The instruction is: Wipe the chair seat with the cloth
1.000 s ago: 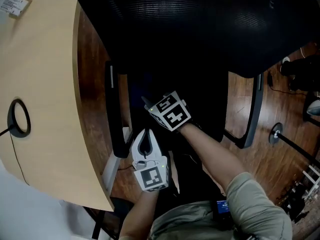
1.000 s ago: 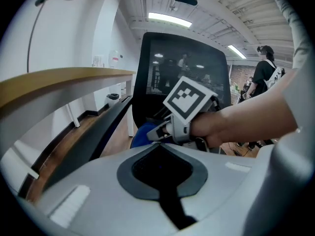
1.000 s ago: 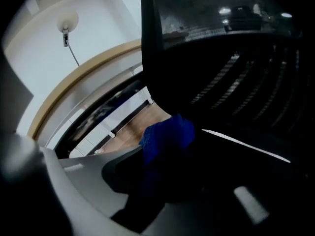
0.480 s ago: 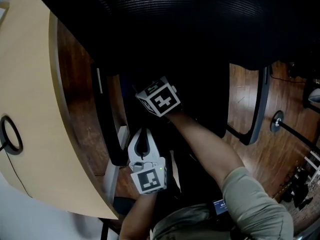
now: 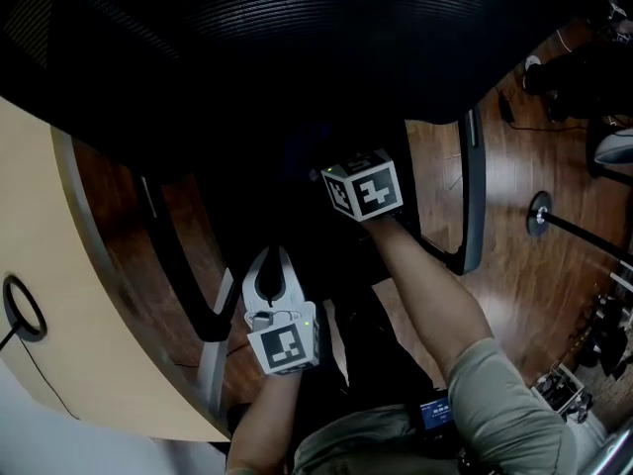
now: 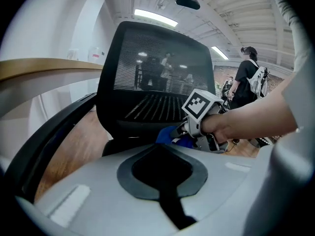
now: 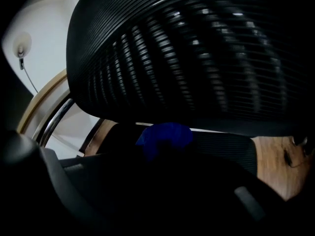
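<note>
Clamping the blue cloth (image 7: 165, 136) tight between its jaws, the right gripper (image 6: 184, 132) has it low at the back of the black chair seat (image 7: 224, 149), right by the foot of the mesh backrest (image 6: 157, 73). The left gripper (image 5: 271, 257) hangs at the seat's front, beside the left armrest (image 5: 188, 275), jaws pressed together on nothing.

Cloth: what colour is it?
Blue. The cloth shows best in the right gripper view.
</note>
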Action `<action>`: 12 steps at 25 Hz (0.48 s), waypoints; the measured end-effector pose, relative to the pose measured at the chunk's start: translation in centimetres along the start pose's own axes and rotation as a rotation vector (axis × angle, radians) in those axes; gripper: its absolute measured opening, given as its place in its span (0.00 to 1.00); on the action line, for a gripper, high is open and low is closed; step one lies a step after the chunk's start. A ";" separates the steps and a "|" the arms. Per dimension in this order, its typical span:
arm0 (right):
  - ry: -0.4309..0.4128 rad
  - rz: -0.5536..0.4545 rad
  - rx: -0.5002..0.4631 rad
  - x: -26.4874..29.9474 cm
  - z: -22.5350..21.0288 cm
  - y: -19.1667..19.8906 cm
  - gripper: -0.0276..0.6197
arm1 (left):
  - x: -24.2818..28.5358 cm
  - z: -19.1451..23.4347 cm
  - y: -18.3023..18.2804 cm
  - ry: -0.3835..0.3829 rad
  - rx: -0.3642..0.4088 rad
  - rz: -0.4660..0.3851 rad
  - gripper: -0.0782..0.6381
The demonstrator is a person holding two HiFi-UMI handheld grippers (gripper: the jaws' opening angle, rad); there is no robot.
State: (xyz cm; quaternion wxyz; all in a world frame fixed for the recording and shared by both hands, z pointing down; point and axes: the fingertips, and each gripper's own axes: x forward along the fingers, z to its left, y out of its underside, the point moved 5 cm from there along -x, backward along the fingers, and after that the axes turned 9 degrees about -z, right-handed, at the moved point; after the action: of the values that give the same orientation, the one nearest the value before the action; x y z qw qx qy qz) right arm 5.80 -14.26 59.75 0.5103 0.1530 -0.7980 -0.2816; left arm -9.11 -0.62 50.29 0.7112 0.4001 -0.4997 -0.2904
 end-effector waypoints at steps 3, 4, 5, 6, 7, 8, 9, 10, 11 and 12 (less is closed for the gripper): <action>0.111 -0.027 0.076 -2.9 -4.7 0.6 0.19 | 1.0 -1.7 -0.4 0.029 0.016 -0.011 0.12; 0.147 -0.037 0.108 -3.8 -6.1 0.9 0.19 | 1.4 -2.2 -0.5 0.033 0.019 -0.018 0.12; 0.181 -0.049 0.141 -4.6 -7.4 1.3 0.19 | 1.7 -2.7 -0.4 0.043 0.022 -0.023 0.12; 0.210 -0.062 0.171 -5.3 -8.6 1.7 0.19 | 1.9 -3.3 -0.2 0.061 0.028 -0.022 0.12; 0.235 -0.078 0.197 -5.8 -9.7 2.3 0.19 | 2.1 -3.9 0.1 0.080 0.034 -0.018 0.12; 0.260 -0.092 0.218 -6.3 -10.7 2.8 0.19 | 2.3 -4.6 0.4 0.095 0.038 -0.012 0.12; 0.288 -0.101 0.234 -6.9 -11.5 3.2 0.19 | 2.5 -5.1 0.5 0.106 0.041 -0.007 0.12; 0.315 -0.110 0.247 -7.4 -12.2 3.6 0.19 | 2.7 -5.6 0.6 0.111 0.043 -0.010 0.12; 0.335 -0.118 0.258 -7.8 -12.8 4.0 0.19 | 2.9 -5.9 0.7 0.111 0.044 -0.023 0.12; 0.351 -0.119 0.268 -8.2 -13.1 4.5 0.19 | 3.0 -6.2 0.8 0.110 0.045 -0.034 0.12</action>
State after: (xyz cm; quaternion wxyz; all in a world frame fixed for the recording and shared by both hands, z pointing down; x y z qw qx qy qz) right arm 21.37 -10.20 60.67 0.5991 0.3128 -0.7168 -0.1718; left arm -2.26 -0.97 51.30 0.7235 0.4397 -0.4594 -0.2686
